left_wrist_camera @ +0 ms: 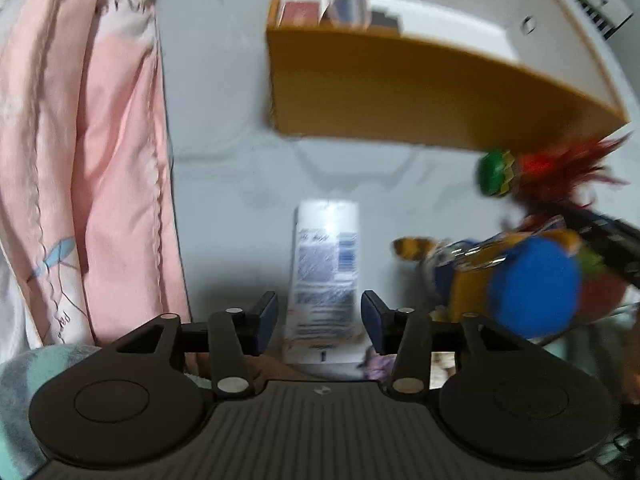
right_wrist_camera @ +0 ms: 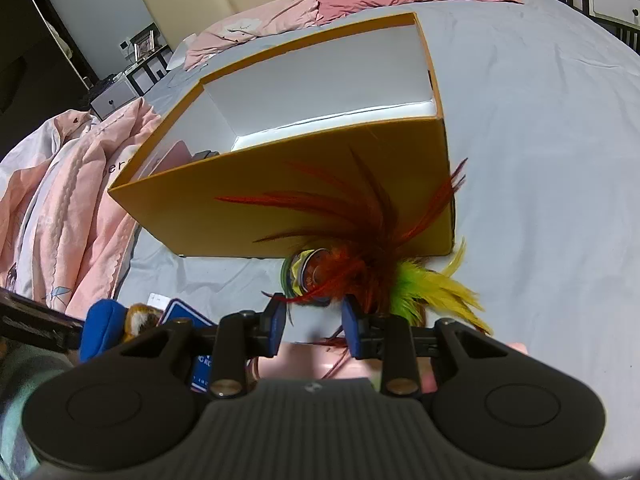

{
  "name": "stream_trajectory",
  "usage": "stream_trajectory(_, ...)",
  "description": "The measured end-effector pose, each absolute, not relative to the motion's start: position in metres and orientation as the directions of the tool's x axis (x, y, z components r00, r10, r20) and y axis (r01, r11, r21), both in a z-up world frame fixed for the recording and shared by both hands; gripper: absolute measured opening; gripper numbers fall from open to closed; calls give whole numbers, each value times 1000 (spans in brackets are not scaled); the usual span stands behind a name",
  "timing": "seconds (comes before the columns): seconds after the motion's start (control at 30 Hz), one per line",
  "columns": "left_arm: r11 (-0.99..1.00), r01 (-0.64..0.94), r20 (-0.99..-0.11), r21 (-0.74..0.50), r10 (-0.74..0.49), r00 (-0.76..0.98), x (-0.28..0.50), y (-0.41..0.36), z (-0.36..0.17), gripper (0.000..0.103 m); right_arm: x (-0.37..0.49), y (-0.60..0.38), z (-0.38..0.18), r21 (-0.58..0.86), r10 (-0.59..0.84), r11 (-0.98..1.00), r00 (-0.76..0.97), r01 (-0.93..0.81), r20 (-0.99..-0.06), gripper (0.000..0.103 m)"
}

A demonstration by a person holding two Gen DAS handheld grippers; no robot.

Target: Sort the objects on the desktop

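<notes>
Your left tool [left_wrist_camera: 319,320] stands open around a white tube [left_wrist_camera: 326,276] that lies flat on the grey bed sheet [left_wrist_camera: 224,160], its long side running away from you toward the orange box [left_wrist_camera: 400,92], and the pads do not touch it; the picture is blurry, so the tube's print cannot be read. Your right tool [right_wrist_camera: 314,326] is partly open with red feathers [right_wrist_camera: 360,216] of a feather toy [right_wrist_camera: 340,268] between its pads, but you cannot tell if it grips them. The smooth cardboard box has white inside walls.
</notes>
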State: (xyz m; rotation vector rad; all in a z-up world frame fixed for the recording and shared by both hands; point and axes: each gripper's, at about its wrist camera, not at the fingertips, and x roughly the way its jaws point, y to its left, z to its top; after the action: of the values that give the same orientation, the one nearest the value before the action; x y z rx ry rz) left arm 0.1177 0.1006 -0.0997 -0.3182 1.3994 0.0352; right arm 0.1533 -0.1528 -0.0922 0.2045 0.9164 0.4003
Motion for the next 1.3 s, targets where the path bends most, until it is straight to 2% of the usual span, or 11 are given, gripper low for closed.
stream_trajectory(0.13, 956, -171, -966, -240, -217, 140, 126, 91, -110, 62, 153, -154, -92, 341, 420, 908, 541, -245, -729, 33)
stream_trajectory(0.33, 979, -127, -987, -157, -152, 44, 133, 78, -126, 62, 153, -155, -92, 347, 422, 907, 544, -240, -726, 33)
stream_trajectory(0.53, 988, -85, -987, -130, -137, -80, 146, 64, -146, 63, 150, -151, -90, 326, 420, 907, 545, -265, -726, 33)
stream_trajectory(0.7, 990, -61, -991, -126, -128, -35, 139, 57, -134, 62, 146, -153, -88, 323, 416, 909, 556, -262, -720, 33)
stream_trajectory(0.9, 990, -76, -984, -123, -111, 141, 121, 57, -102, 61, 144, -156, -87, 331, 418, 909, 560, -255, -716, 33)
stream_trajectory(0.93, 987, -88, -977, -133, -116, 177, 116, 58, -96, 26, 143, -156, -87, 329, 417, 909, 561, -255, -715, 33)
stream_trajectory(0.97, 985, -101, -975, -138, -117, 189, 113, 61, -93, 1, 143, -156, -87, 329, 416, 909, 561, -255, -715, 33)
stream_trajectory(1.07, 964, -141, -951, -225, -186, 245, 105, 71, -83, 5, 143, -157, -87, 329, 413, 911, 563, -250, -716, 33)
stream_trajectory(1.17, 956, -167, -938, -240, -184, 294, 101, 72, -76, 5, 142, -156, -87, 323, 409, 912, 562, -251, -719, 33)
stream_trajectory(1.3, 957, -179, -949, -229, -179, 259, 111, 81, -84, 5, 141, -154, -88, 311, 402, 916, 563, -254, -722, 33)
